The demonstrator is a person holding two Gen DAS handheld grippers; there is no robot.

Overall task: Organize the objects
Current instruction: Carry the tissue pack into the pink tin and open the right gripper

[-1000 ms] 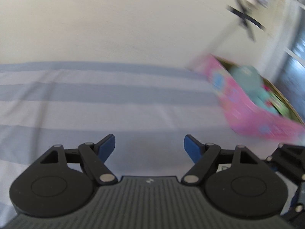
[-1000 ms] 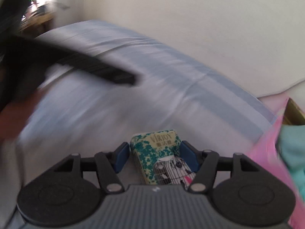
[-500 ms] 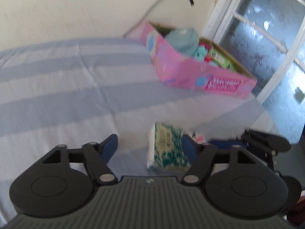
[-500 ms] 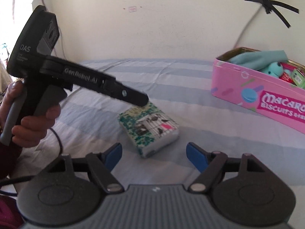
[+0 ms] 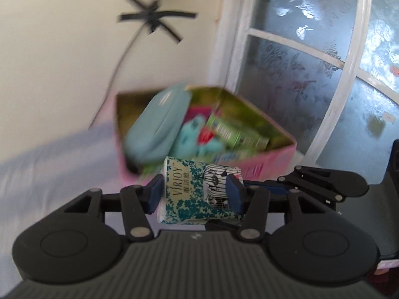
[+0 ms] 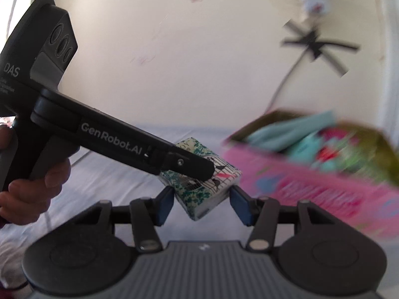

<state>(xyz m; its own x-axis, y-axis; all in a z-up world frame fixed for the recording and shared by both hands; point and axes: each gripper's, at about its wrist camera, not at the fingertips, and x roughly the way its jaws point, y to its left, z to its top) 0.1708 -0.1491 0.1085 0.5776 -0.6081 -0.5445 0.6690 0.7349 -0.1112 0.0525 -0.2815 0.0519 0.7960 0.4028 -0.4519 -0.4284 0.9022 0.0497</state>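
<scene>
- Pink tin: motion-blurred in both views; lettering on its side unreadable.
- Contents of the tin: teal pouch and green packet smeared; red item between them possibly a toy, cannot tell.
- Tissue pack: top partly hidden behind left gripper.
- Tin's right end cut off by right-wrist frame edge.

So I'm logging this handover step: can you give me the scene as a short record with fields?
held item: tissue pack, green floral print, off the bed
left gripper: jaws closing, pads pressed on the pack's sides
right gripper: jaws closing, pack between the pads, no clear contact
target: pink tin, open, just beyond the pack
tin contents: teal pouch, green packet
surface: striped bedsheet
</scene>
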